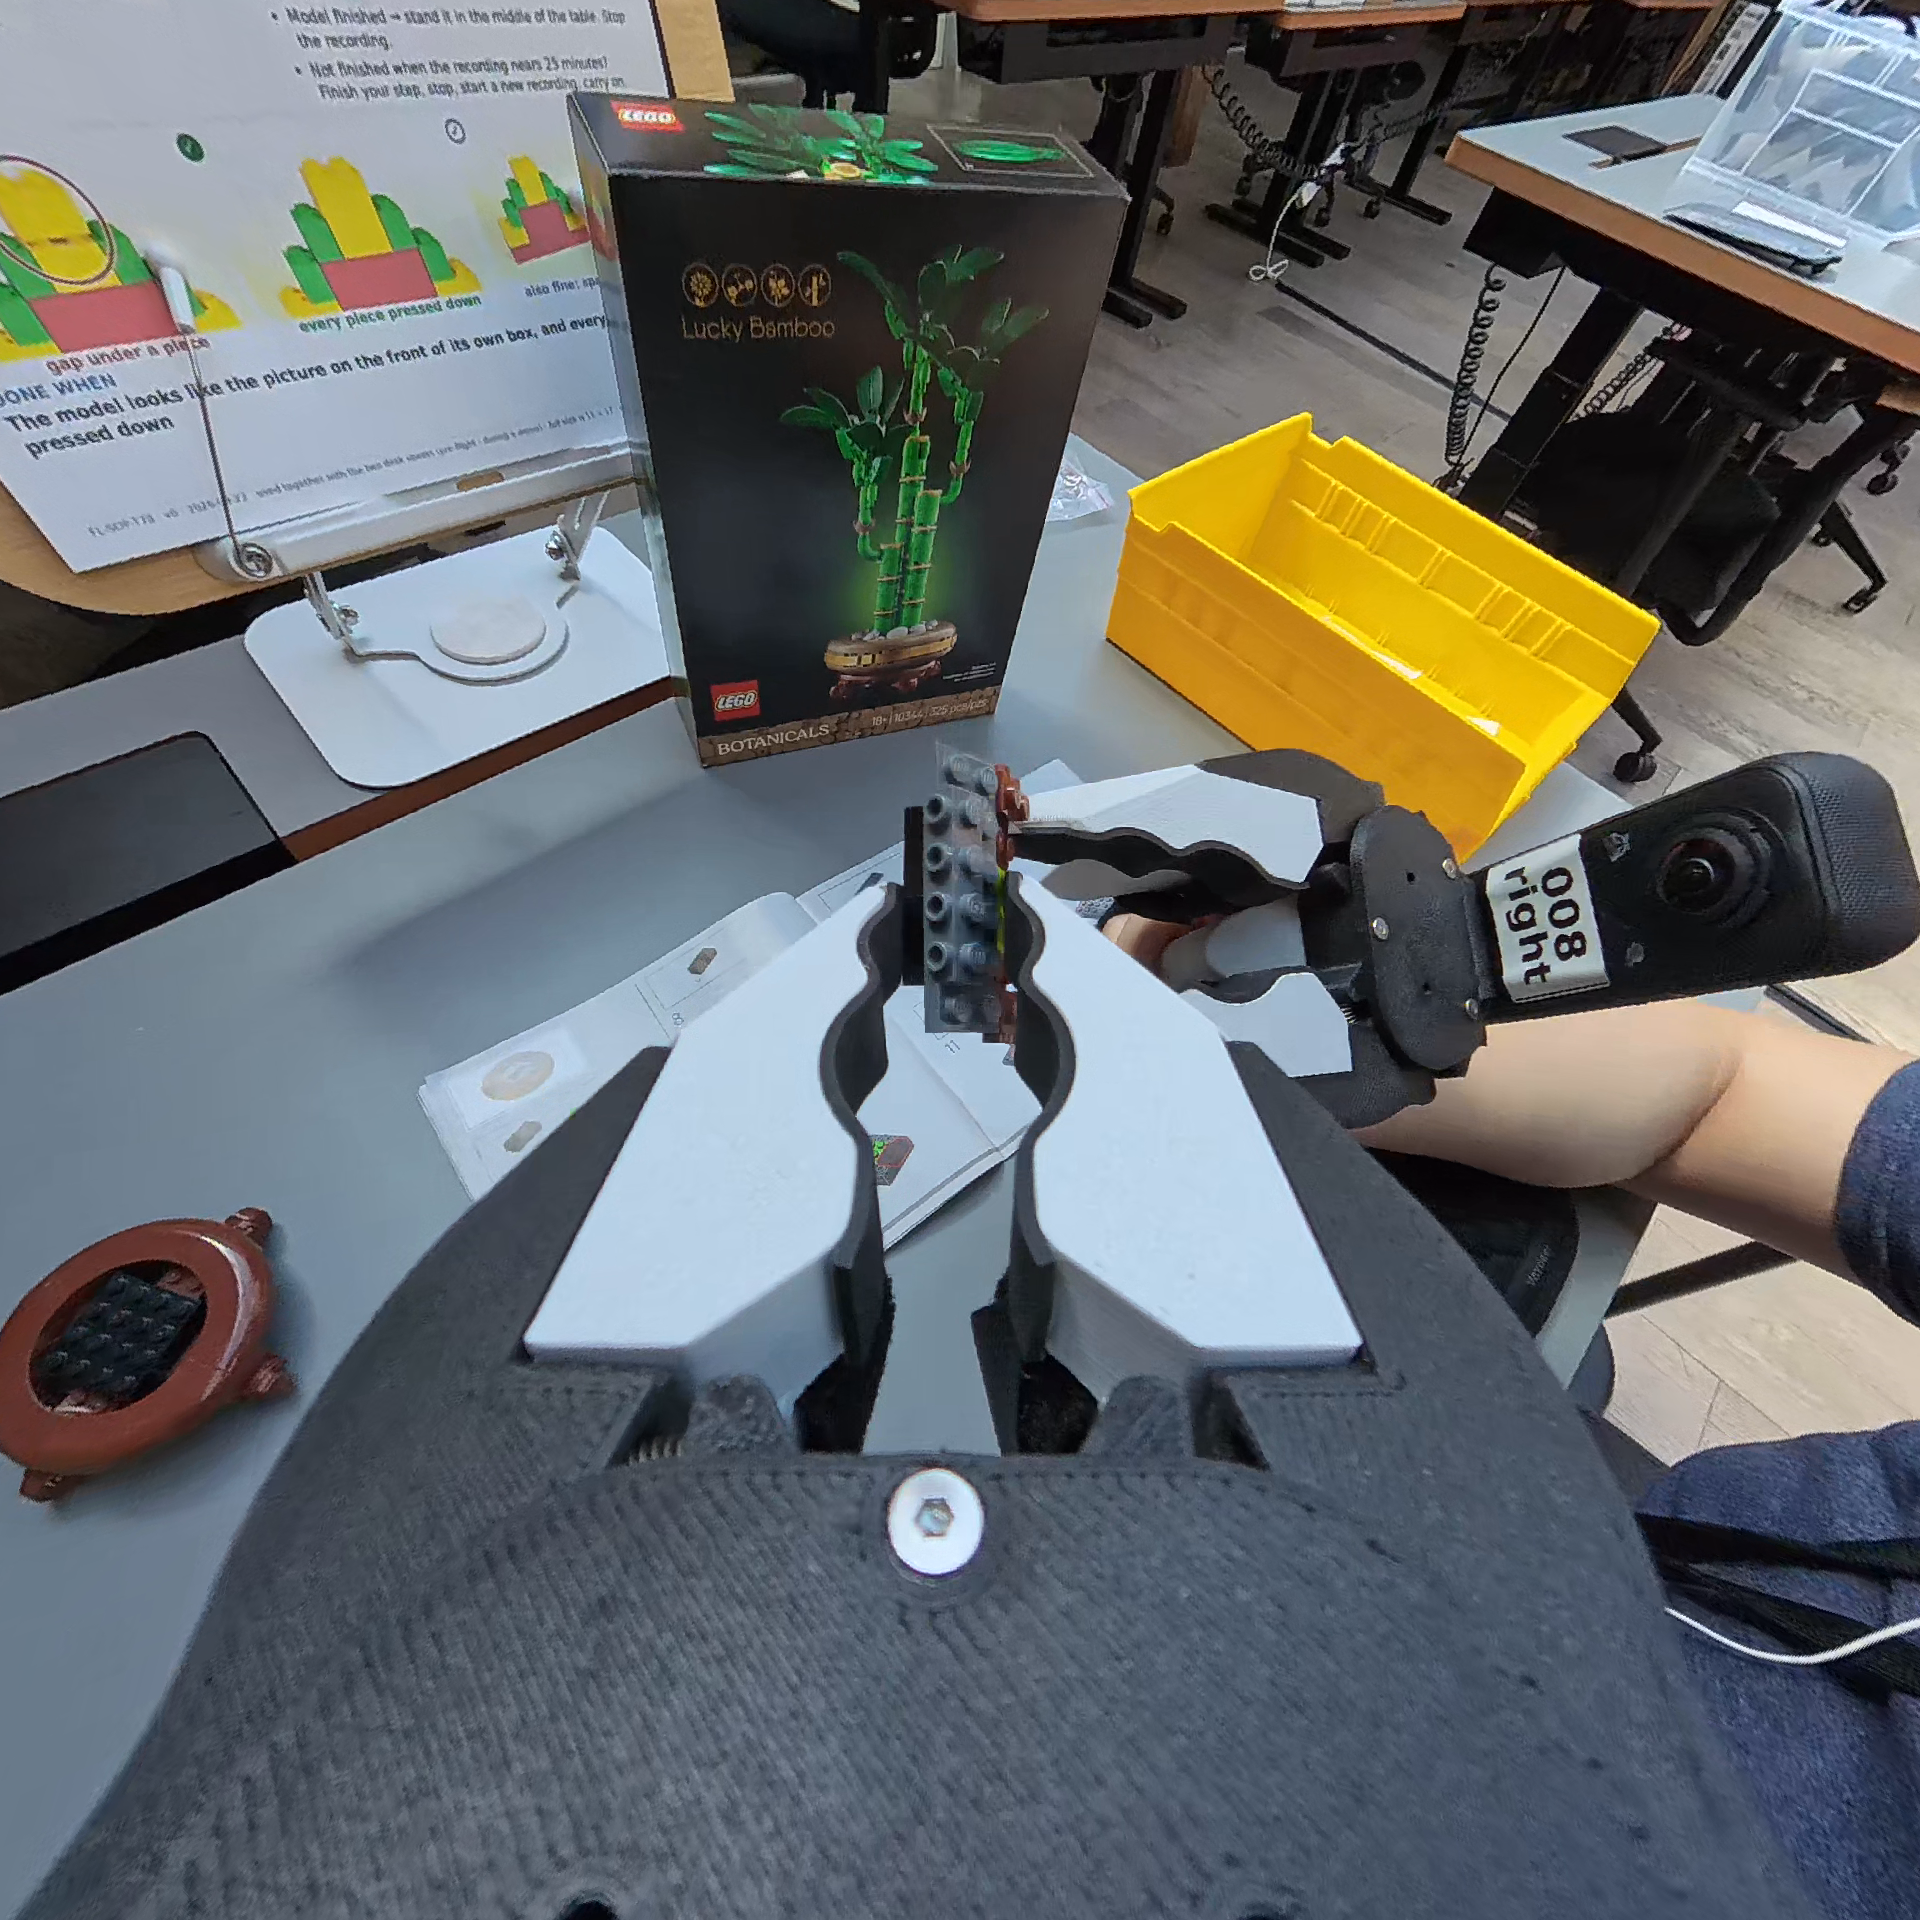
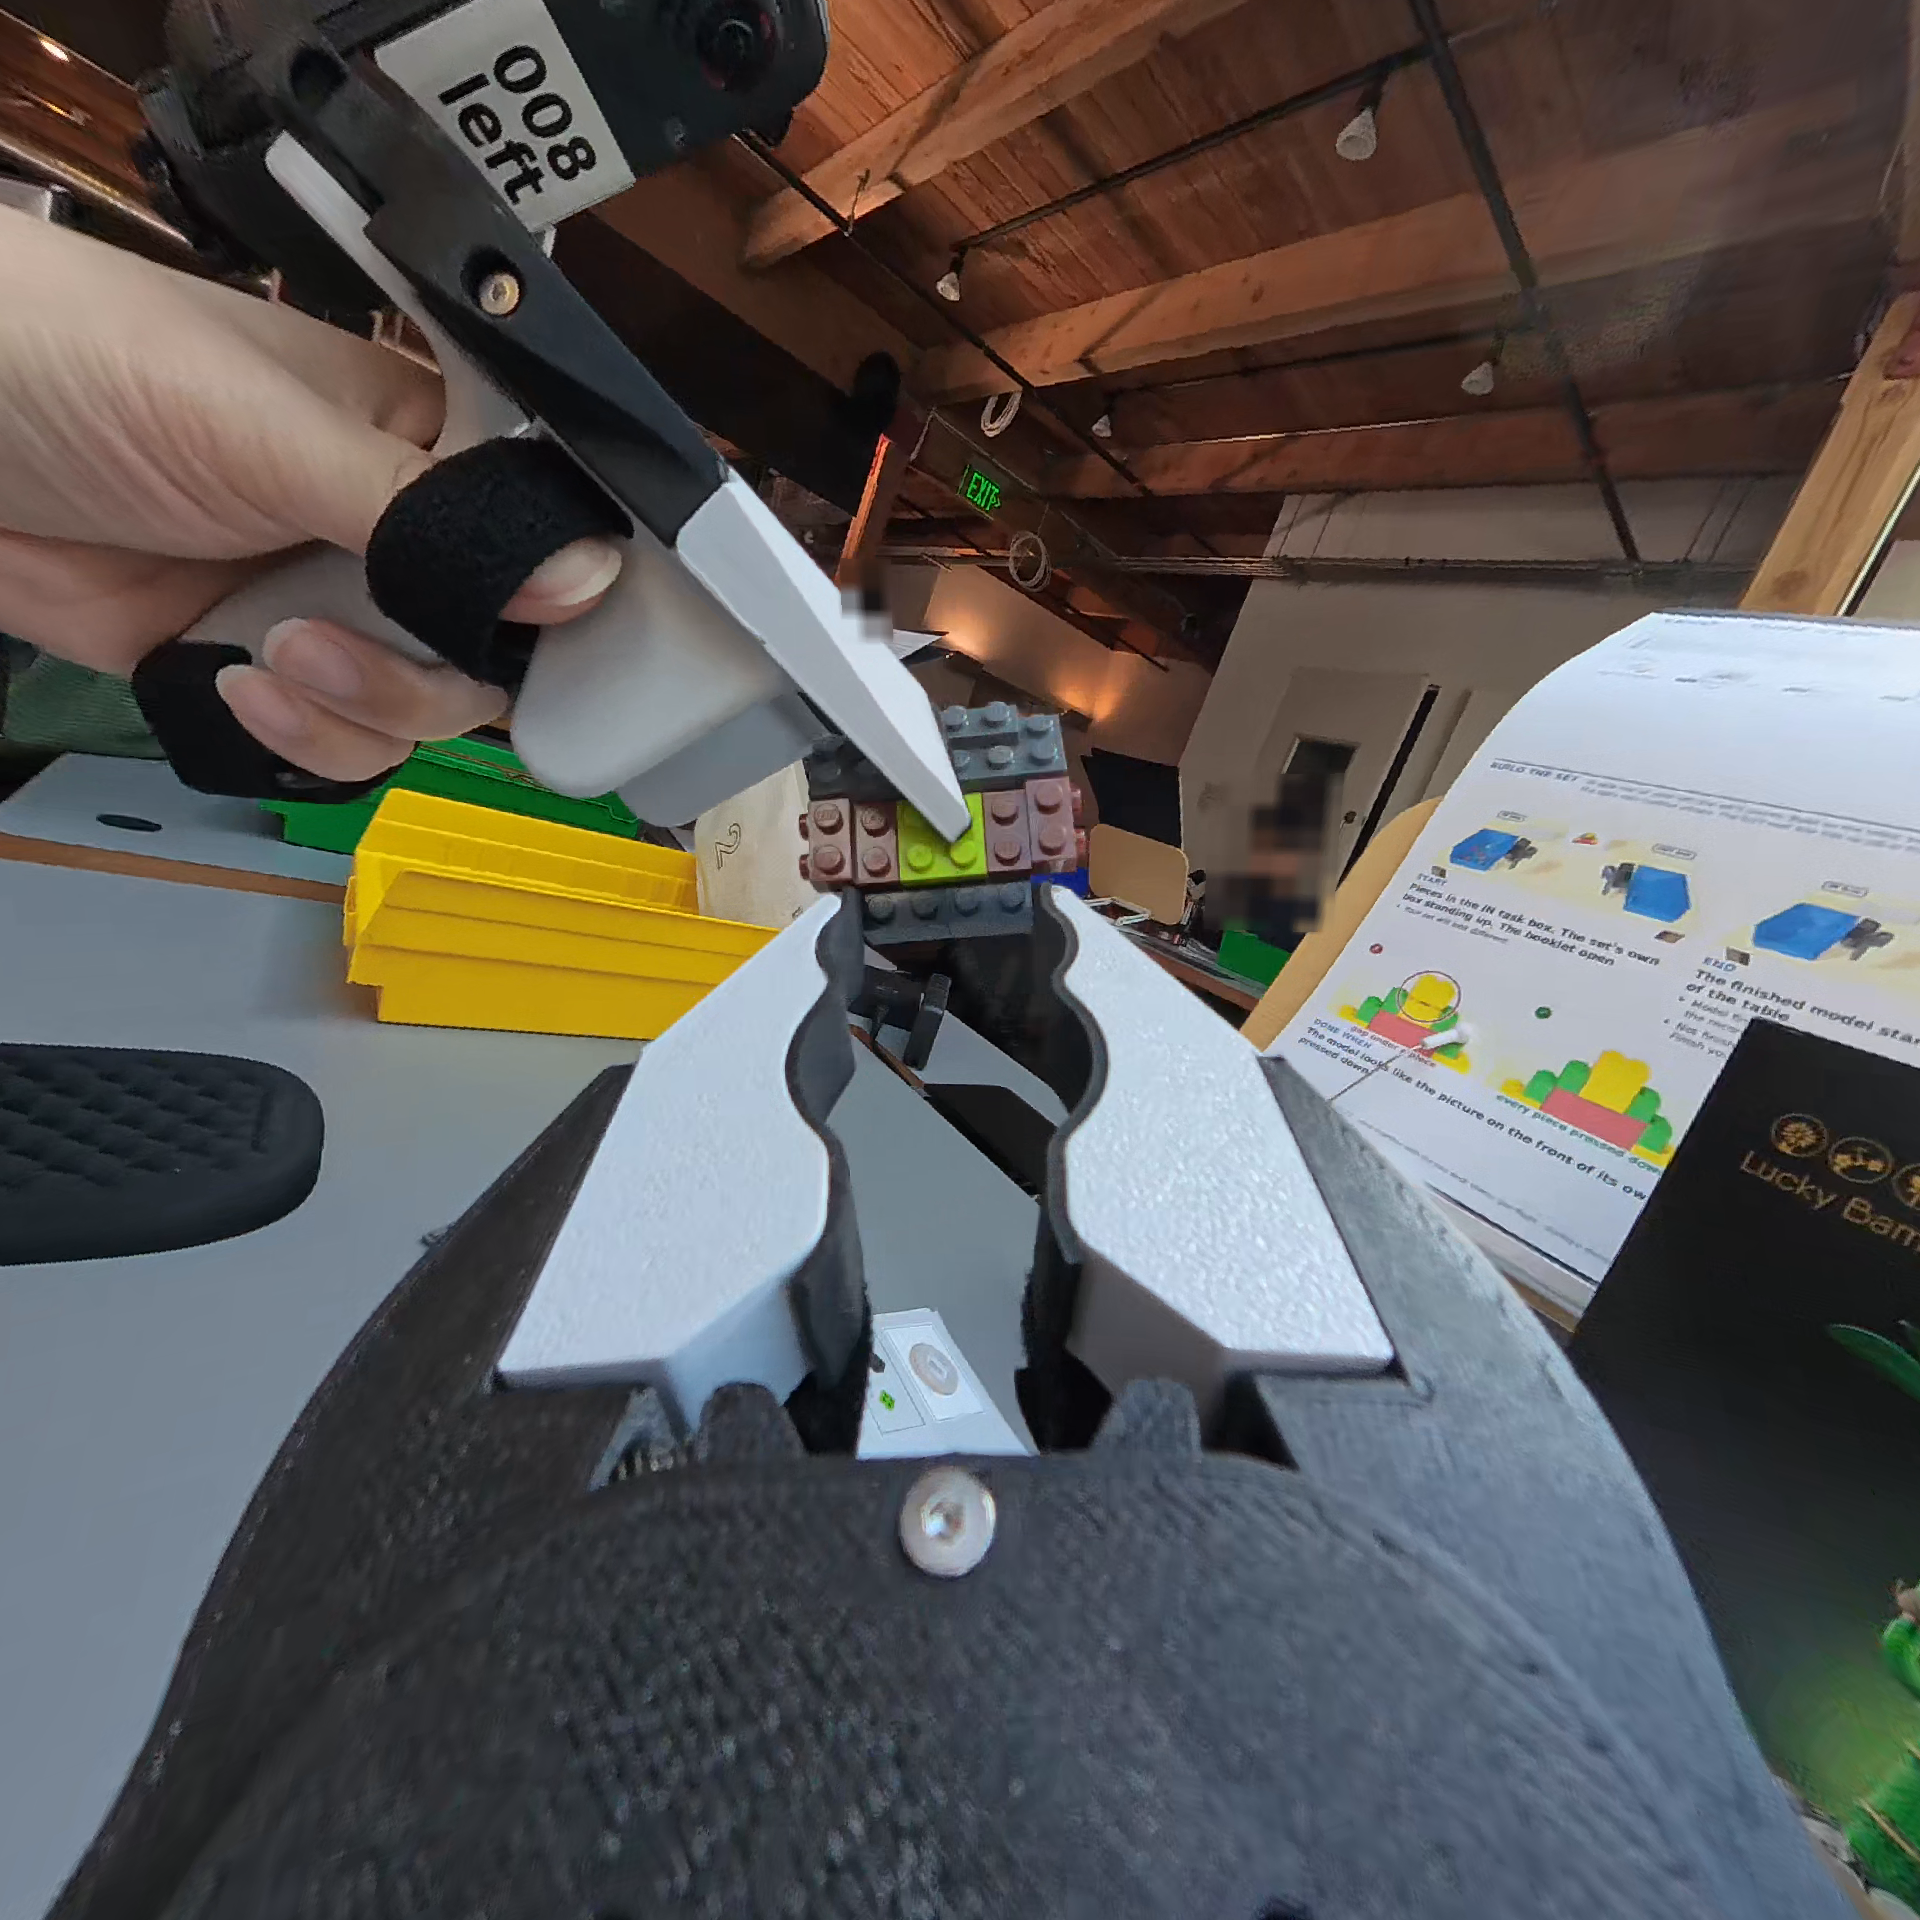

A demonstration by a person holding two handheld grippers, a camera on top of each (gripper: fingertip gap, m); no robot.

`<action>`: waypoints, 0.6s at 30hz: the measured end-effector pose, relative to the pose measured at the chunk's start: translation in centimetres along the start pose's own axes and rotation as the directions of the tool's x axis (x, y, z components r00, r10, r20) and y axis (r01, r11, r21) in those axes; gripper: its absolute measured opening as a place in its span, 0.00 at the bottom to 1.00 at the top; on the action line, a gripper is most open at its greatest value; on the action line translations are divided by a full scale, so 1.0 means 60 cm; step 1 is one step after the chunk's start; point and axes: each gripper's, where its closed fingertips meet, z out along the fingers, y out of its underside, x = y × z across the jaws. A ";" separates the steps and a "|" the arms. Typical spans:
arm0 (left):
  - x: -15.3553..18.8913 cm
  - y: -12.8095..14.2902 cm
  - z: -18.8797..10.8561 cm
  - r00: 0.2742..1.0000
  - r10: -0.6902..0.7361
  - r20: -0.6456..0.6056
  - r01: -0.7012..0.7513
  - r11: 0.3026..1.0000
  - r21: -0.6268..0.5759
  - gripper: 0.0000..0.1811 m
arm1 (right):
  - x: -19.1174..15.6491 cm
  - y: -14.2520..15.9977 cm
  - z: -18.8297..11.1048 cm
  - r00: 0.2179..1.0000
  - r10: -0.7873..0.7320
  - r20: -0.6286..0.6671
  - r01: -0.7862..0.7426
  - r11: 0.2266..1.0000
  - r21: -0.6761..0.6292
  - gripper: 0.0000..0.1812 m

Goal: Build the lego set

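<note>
A small lego assembly (image 1: 961,894) of grey plates, brown bricks and a lime-green piece is held in the air over the open booklet (image 1: 727,1039). My left gripper (image 1: 956,914) is shut on it across its thickness. My right gripper (image 2: 945,914) comes in from the right and is shut on the dark grey plate at the assembly's lower edge (image 2: 951,914). In the right wrist view one left finger (image 2: 831,665) presses on the lime-green piece (image 2: 925,852); the other is hidden behind. A brown ring base with a black plate inside (image 1: 135,1340) lies on the table at left.
The black lego box (image 1: 862,436) stands behind the grippers, with an instruction sheet on a stand (image 1: 312,260) to its left. A yellow bin (image 1: 1371,623) sits at the right rear. A person's hand and blue sleeve (image 1: 1662,1122) hold the right gripper. Both grippers' tips are close together, under 4 cm apart.
</note>
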 end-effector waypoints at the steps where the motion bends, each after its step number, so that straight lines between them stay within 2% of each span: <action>1: -0.002 -0.001 0.003 1.000 -0.009 0.007 0.009 1.000 -0.005 0.09 | 0.002 0.002 0.000 1.000 0.019 -0.002 -0.019 1.000 -0.001 0.17; 6: -0.007 -0.005 0.016 1.000 -0.015 0.027 0.016 0.999 -0.031 0.09 | 0.013 0.009 0.000 0.995 0.098 -0.004 -0.098 0.995 -0.010 0.17; 18: -0.013 -0.006 0.025 0.999 -0.016 0.051 0.018 0.999 -0.038 0.09 | 0.020 0.017 0.002 0.987 0.160 -0.008 -0.160 0.987 -0.026 0.17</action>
